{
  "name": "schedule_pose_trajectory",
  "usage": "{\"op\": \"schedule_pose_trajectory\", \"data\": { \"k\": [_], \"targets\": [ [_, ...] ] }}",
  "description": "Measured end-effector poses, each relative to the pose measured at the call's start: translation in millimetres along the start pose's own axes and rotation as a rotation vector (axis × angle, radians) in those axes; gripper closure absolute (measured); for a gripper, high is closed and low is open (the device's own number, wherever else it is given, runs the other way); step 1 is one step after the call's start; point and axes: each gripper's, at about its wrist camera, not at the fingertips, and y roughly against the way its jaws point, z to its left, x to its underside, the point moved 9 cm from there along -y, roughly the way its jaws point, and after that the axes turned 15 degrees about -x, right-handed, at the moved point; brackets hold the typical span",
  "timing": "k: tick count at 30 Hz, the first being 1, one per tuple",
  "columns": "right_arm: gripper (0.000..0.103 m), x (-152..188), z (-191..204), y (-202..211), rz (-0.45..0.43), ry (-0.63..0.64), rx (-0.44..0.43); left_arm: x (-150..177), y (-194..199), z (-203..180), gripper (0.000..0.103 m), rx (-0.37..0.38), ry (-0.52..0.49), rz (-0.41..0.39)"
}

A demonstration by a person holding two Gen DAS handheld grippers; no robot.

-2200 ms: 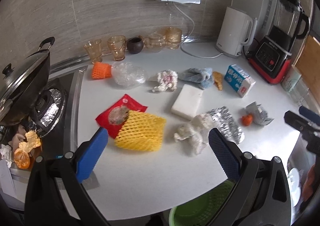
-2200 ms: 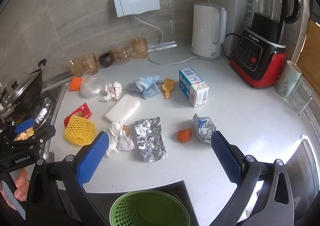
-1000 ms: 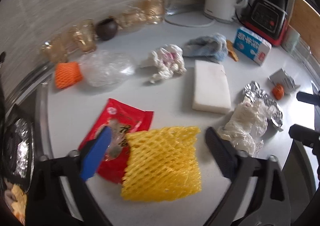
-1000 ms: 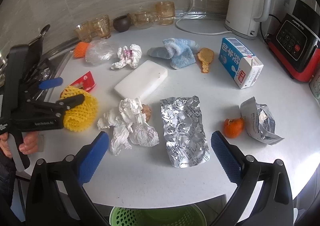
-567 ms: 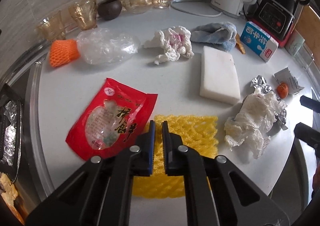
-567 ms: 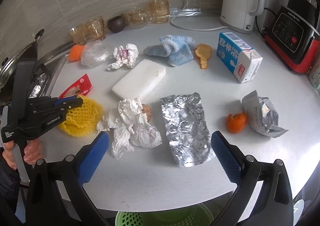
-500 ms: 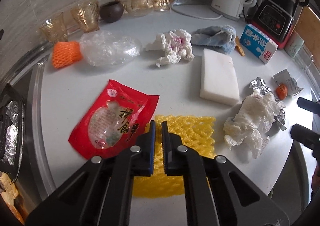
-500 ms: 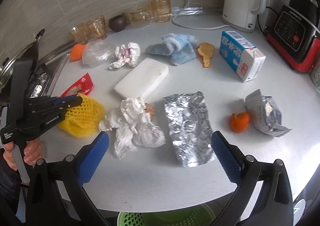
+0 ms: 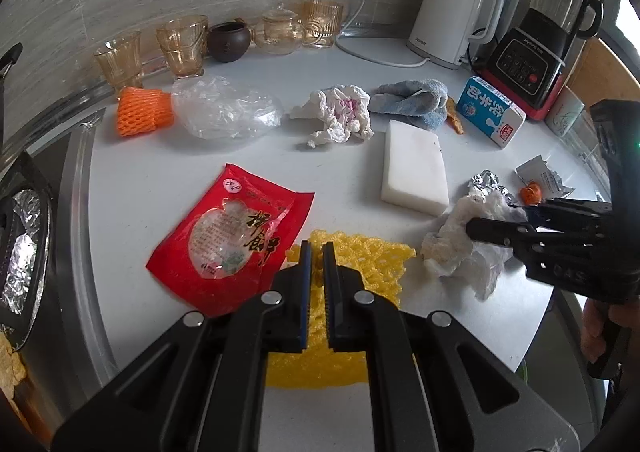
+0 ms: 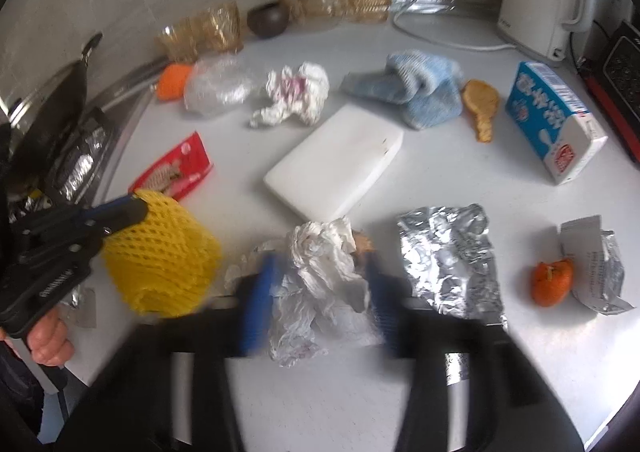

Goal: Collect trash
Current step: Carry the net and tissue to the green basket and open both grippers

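Note:
My left gripper [image 9: 316,252] is shut on a yellow foam net [image 9: 360,264] and holds it just above the white counter; the net also shows in the right wrist view [image 10: 168,260]. My right gripper [image 10: 316,284] is blurred, its fingers [image 10: 258,300] on either side of a crumpled white tissue [image 10: 324,276], partly closed around it. The tissue also shows in the left wrist view [image 9: 464,240]. A red snack wrapper [image 9: 232,232] lies left of the net.
Foil sheet [image 10: 452,256], orange peel [image 10: 550,282], silver packet [image 10: 600,276], milk carton [image 10: 552,120], white foam block [image 10: 336,164], blue cloth [image 10: 416,88], stained tissue [image 10: 292,96], plastic bag [image 9: 224,108], orange net [image 9: 140,112]. Glasses, kettle [image 9: 448,16] and blender [image 9: 548,28] stand at the back. Stove at left.
My left gripper closed on the yellow net and has lifted it slightly. My right gripper has moved down and forward onto the white tissue, its fingers closing in around it.

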Motion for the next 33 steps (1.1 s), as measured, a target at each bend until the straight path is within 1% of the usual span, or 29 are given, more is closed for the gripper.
{"op": "schedule_pose_trajectory", "data": {
  "k": [3, 10, 15, 18, 21, 22, 24, 26, 28, 29, 31, 33],
  "targets": [
    [0.086, 2, 6, 2, -0.003, 0.0, -0.022, 0, 5, 4, 0.097, 0.007, 0.008, -0.013],
    [0.088, 2, 12, 23, -0.051, -0.015, -0.016, -1, 19, 9, 0.098, 0.021, 0.029, -0.038],
    [0.088, 7, 13, 59, -0.095, -0.03, -0.002, 0, 43, 1, 0.098, 0.055, 0.025, -0.062],
    [0.088, 20, 12, 88, -0.119, -0.037, 0.013, 3, 62, -10, 0.098, 0.075, 0.005, -0.082],
    [0.088, 40, 9, 115, -0.133, -0.042, 0.024, 10, 88, -31, 0.098, 0.11, -0.017, -0.107],
    [0.088, 48, 8, 124, -0.135, -0.045, 0.029, 14, 101, -43, 0.098, 0.136, -0.028, -0.111],
    [0.088, 66, 3, 142, -0.141, -0.055, 0.035, 22, 114, -60, 0.098, 0.162, -0.042, -0.109],
    [0.087, 88, -4, 160, -0.142, -0.065, 0.033, 37, 128, -86, 0.098, 0.204, -0.065, -0.091],
    [0.087, 107, -12, 174, -0.133, -0.07, 0.047, 59, 135, -118, 0.098, 0.234, -0.096, -0.05],
    [0.087, 118, -18, 182, -0.132, -0.077, 0.057, 67, 134, -128, 0.098, 0.241, -0.106, -0.032],
    [0.087, 137, -29, 194, -0.13, -0.099, 0.056, 91, 133, -159, 0.098, 0.274, -0.14, 0.019],
    [0.087, 155, -39, 203, -0.122, -0.121, 0.054, 117, 123, -188, 0.098, 0.268, -0.177, 0.072]
  ]
}}
